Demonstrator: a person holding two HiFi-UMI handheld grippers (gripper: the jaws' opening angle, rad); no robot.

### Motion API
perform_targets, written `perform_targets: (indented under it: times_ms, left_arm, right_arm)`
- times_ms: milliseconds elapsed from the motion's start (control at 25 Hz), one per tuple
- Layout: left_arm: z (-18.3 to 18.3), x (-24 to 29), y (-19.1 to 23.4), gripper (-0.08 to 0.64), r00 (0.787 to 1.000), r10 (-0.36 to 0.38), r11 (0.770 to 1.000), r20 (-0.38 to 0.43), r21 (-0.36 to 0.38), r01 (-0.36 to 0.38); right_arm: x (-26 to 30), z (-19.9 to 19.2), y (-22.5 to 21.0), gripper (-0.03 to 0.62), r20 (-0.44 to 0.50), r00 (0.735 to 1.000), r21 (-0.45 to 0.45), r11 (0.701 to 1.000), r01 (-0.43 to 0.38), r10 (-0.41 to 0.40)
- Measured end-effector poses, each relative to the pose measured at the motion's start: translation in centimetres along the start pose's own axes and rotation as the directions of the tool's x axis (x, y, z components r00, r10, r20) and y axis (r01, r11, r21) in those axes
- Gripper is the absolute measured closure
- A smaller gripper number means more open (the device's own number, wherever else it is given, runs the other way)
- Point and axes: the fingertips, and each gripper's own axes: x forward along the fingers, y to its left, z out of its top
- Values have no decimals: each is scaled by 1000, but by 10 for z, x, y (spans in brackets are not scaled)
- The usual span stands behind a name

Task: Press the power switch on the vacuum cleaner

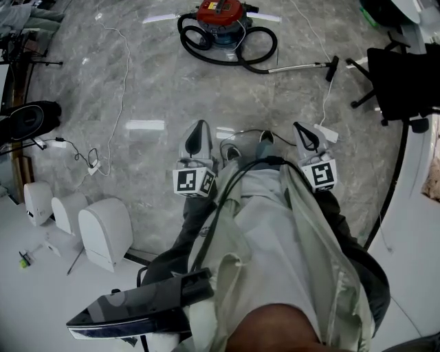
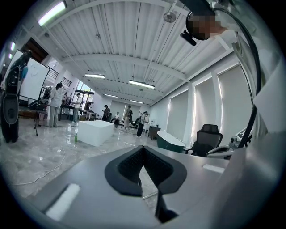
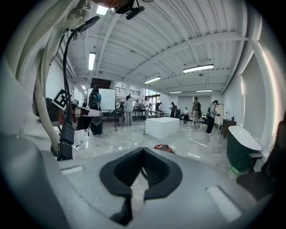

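Left tool (image 1: 200, 126) and right tool (image 1: 300, 128) closed, empty, red-topped vacuum cleaner (image 1: 220, 15) well ahead, black hose (image 1: 259, 53) coiled round

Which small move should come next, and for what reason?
Probably a step forward: the vacuum cleaner lies far ahead on the floor, well beyond the left hand-held gripper and the right hand-held gripper, both shut and empty near the body.

The vacuum cleaner (image 1: 221, 19), at 12 o'clock in the head view, is cut by the top edge, its power switch too small to make out. The office chair (image 1: 402, 82) at 2 o'clock runs off the right edge.
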Motion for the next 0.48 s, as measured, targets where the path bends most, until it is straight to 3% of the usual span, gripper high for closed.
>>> perform_targets:
  times_ms: [200, 480]
  left_arm:
    - [-2, -14, 27, 560, 1000, -4, 1000, -6, -5, 4]
    - [-9, -9, 21, 560, 998, -57, 998, -18, -3, 57]
  right_arm:
    - [9, 5, 30, 592, 7, 1000, -16, 1000, 5, -5]
    - [4, -1, 29, 592, -17, 999, -1, 999, 49, -49]
